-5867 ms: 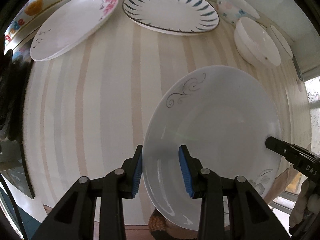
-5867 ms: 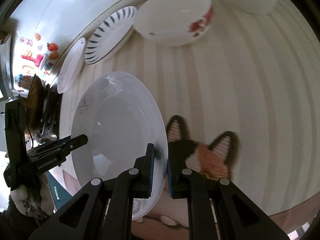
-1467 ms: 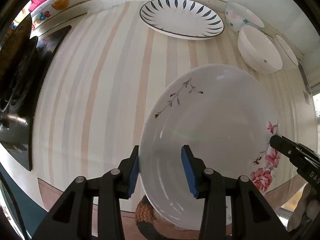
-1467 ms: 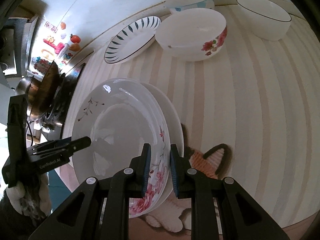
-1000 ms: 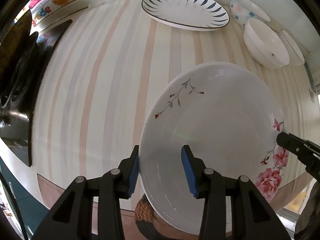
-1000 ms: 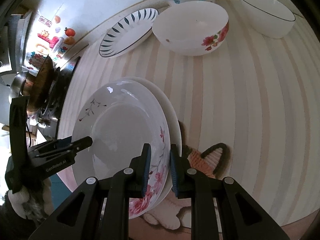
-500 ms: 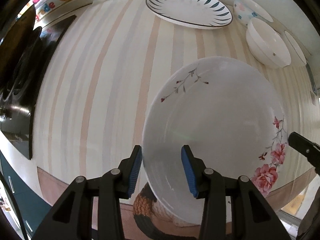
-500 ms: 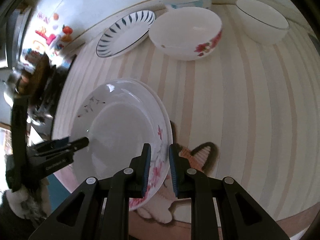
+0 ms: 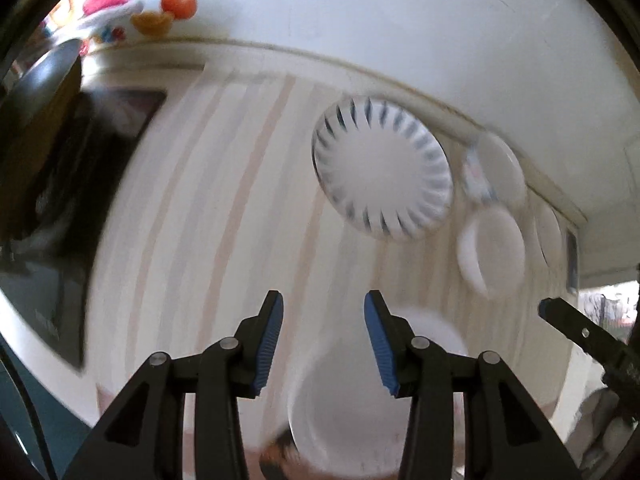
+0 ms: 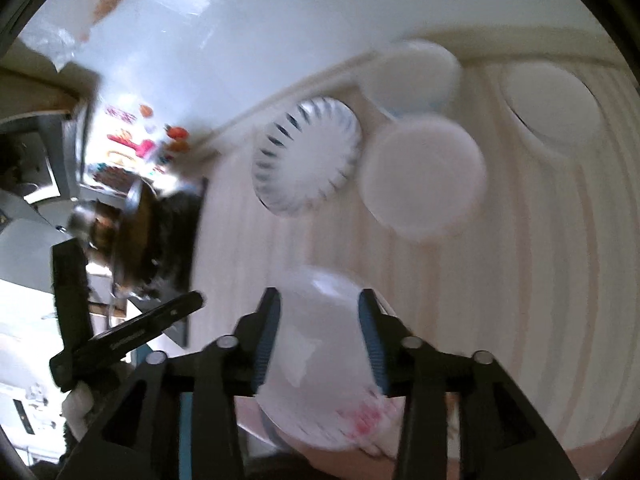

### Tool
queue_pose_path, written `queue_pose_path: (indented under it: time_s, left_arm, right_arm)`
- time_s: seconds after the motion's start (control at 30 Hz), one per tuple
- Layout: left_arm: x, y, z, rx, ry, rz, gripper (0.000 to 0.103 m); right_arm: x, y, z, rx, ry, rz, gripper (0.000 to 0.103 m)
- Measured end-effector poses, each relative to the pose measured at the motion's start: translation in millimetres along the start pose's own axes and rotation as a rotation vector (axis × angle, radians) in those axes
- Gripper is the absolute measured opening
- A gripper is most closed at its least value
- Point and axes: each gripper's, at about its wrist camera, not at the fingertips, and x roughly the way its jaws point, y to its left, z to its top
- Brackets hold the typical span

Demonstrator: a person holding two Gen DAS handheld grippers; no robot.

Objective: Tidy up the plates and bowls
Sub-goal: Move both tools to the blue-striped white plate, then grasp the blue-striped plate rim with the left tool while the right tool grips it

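Note:
Both views are motion-blurred. My left gripper (image 9: 323, 340) is open and empty, lifted above the striped counter. Below it lies the stacked pink-flower plate (image 9: 348, 412), near the front edge. My right gripper (image 10: 318, 340) is open and empty, with the same plate (image 10: 320, 360) lying on the counter below its jaws. A blue-dash plate (image 9: 382, 168) (image 10: 306, 156) lies further back. Three white bowls (image 9: 492, 252) (image 10: 424, 176) stand to its right, near the wall.
A dark stove with a pan (image 9: 48, 152) (image 10: 148, 232) is at the left. A wall with fruit stickers (image 9: 178, 2) runs behind the counter. The other gripper shows in each view, at the right (image 9: 580, 336) and at the left (image 10: 120, 332).
Both grippers have let go of the flower plate, opened wide and pulled up and back. The plate rests on the stack near the front edge.

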Motion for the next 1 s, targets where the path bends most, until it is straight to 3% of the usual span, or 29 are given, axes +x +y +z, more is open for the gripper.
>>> queue_pose_path:
  time_s: [0.1, 0.3, 0.37, 0.6, 0.67, 0.73, 1.0]
  left_arm:
    - [34.2, 5.0, 50.1, 0.011, 0.033, 0.015, 0.040]
    - [93.9, 19.9, 106.1, 0.023, 0.120, 0.009, 0.040]
    - [110.9, 19.9, 116.3, 0.029, 0.153, 0.003, 0.040]
    - [142.9, 8.0, 130.7, 0.100, 0.196, -0.016, 0.036]
    - [146.1, 1.7, 131.3, 0.134, 0.186, -0.033, 0.022]
    - [144.6, -3.0, 130.9, 0.162, 0.165, -0.016, 0.021]
    - [122.1, -4.4, 115.3, 0.171, 0.121, -0.020, 0.020]
  right_arm:
    - [31.1, 20.6, 48.1, -0.048, -0.001, -0.090, 0.044]
    - [104.5, 15.9, 114.9, -0.022, 0.059, -0.226, 0.044]
    - [120.8, 9.9, 123.9, -0.021, 0.079, -0.259, 0.033]
    - [154.8, -9.5, 139.7, -0.005, 0.140, -0.339, 0.031]
    - [163.0, -11.0, 142.1, -0.025, 0.151, -0.356, 0.022]
    - [168.4, -9.9, 141.7, -0.068, 0.145, -0.389, 0.012]
    - [158.3, -13.6, 134.3, -0.105, 0.100, -0.384, 0.010]
